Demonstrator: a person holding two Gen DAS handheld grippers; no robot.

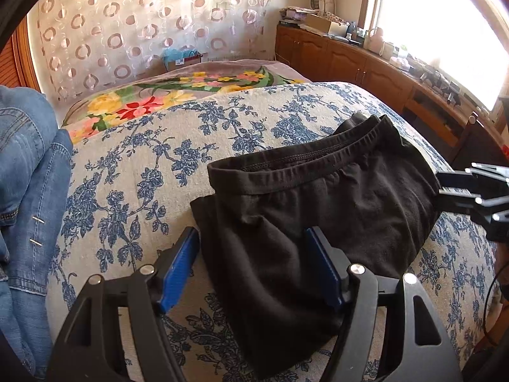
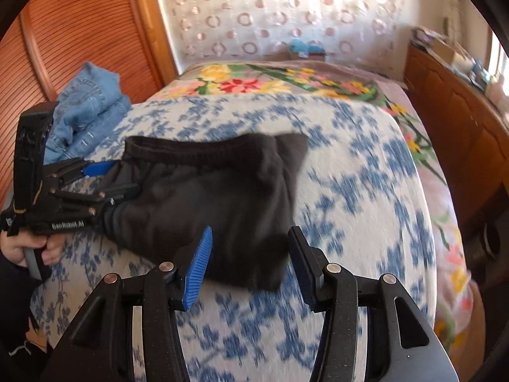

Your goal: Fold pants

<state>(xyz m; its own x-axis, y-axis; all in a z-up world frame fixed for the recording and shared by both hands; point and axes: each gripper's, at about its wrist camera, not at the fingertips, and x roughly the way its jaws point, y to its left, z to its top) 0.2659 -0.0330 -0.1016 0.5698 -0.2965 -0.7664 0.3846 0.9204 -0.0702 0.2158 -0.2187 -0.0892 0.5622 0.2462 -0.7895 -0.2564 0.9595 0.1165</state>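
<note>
We see black pants [image 1: 318,197] folded into compact bundle on bed [image 1: 152,165], straight ahead of both tools. Left hand-held gripper [image 1: 254,267] spread, near fold lying between pads, no squeeze visible. Right hand-held gripper [image 2: 251,264] spread too, bundle's corner between pads, untouched. We judge fold nearly done: release cleanly, lift straight off, avoid dragging top layer. Left view shows waistband [image 1: 302,162] stitching sharp; right view blurred, but shows person's hand [image 2: 31,250] on left tool and jeans [image 2: 89,108] beyond.
</note>
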